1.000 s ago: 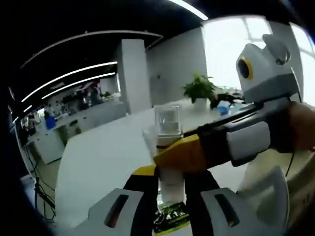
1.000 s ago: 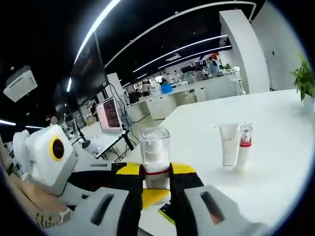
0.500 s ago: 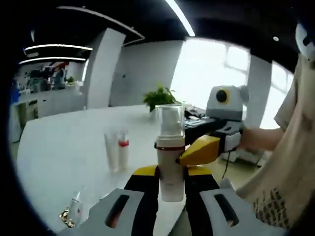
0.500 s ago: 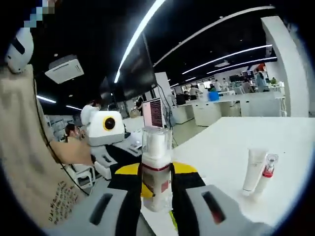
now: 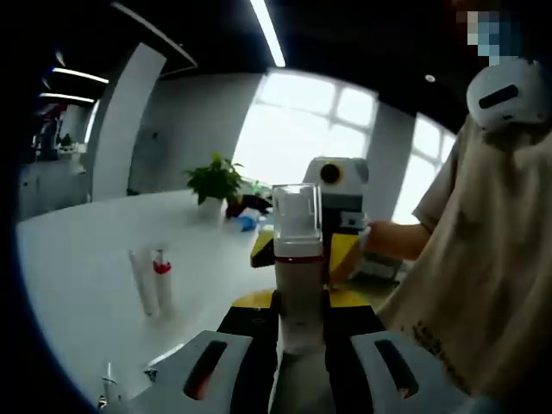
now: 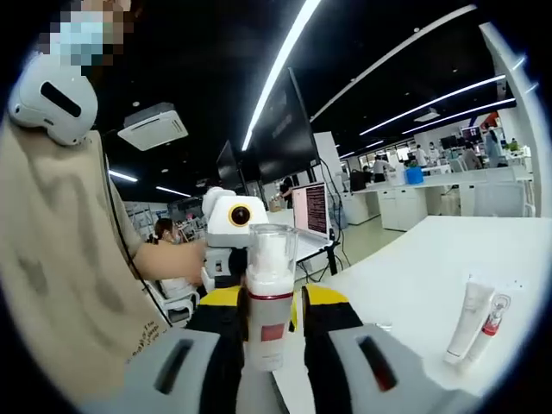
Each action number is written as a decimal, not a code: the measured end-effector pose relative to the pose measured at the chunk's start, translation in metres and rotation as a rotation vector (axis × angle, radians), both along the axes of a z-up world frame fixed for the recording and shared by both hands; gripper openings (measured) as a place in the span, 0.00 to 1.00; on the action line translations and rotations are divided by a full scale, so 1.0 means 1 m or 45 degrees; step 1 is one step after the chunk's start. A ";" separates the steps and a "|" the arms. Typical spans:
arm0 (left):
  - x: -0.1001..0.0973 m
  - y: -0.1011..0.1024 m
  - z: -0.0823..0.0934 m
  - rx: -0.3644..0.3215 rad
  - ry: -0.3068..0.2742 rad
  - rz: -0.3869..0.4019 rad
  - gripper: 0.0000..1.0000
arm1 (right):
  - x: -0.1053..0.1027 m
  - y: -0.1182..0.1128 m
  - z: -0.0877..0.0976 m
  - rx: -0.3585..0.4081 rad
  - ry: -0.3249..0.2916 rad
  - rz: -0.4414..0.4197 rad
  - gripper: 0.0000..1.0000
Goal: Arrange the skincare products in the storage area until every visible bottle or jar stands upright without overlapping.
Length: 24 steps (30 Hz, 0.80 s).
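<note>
Both grippers are on one pump bottle (image 5: 297,267), and it is up in the air, off the table. In the left gripper view the left gripper (image 5: 297,321) has its jaws pressed against the white lower body, with the clear cap and red collar standing tall above them. The right gripper (image 5: 297,250) comes in from the far side, yellow tips at the bottle near its collar. In the right gripper view it is mirrored: the right gripper (image 6: 269,323) is clamped round the same pump bottle (image 6: 268,293), and the left gripper (image 6: 222,276) reaches in from behind it, carried by a bare forearm. The jaws look narrowed to the bottle's width, gripping nothing else.

The bottle's long axis runs upright along the jaws in both views, so it is already vertical in the hands. What the coming move turns on, I'd say, is where the white table (image 5: 78,285) lies from it: below and to the left in the left gripper view, below and to the right in the right gripper view.

Two slim tubes already stand there, a white tube (image 6: 467,319) and a red-collared tube (image 6: 490,326), just beside each other, possibly touching. They show too as a white tube (image 5: 141,280) and red-collared tube (image 5: 161,278). A small item near the table's near edge is too blurred to name.

Both hands are raised close to the person's beige shirt (image 6: 60,285), facing each other across the bottle. One gripper probably has to let go before the other sets the bottle down apart from the tubes.
</note>
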State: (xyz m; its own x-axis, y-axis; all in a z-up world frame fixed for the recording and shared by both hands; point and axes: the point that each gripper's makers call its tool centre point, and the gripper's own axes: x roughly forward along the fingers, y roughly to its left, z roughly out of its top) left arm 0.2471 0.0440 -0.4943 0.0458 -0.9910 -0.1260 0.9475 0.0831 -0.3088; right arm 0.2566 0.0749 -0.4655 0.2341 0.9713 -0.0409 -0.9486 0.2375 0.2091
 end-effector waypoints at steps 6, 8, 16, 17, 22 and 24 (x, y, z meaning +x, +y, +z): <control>0.014 0.002 0.007 -0.031 -0.048 0.069 0.17 | 0.014 -0.003 0.007 -0.107 -0.091 -0.160 0.20; 0.034 0.001 0.008 -0.029 -0.054 0.218 0.18 | 0.031 -0.008 0.007 -0.124 -0.089 -0.308 0.19; 0.096 -0.006 0.008 0.216 -0.351 0.776 0.18 | 0.097 -0.039 0.002 -0.113 0.035 -0.943 0.19; 0.097 -0.007 0.009 0.226 -0.374 0.798 0.17 | 0.098 -0.039 0.004 -0.114 0.022 -0.956 0.19; 0.100 -0.007 0.013 0.249 -0.408 0.874 0.17 | 0.097 -0.037 0.012 -0.162 -0.100 -1.017 0.19; 0.101 -0.006 0.014 0.261 -0.429 0.897 0.16 | 0.095 -0.035 0.013 -0.164 -0.110 -1.032 0.19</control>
State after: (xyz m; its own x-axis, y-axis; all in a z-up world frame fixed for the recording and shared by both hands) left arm 0.3484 0.0381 -0.4800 0.7192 -0.6737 -0.1702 0.6908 0.7197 0.0703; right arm 0.3519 0.0401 -0.4526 0.8680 0.4883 -0.0901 -0.4838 0.8725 0.0679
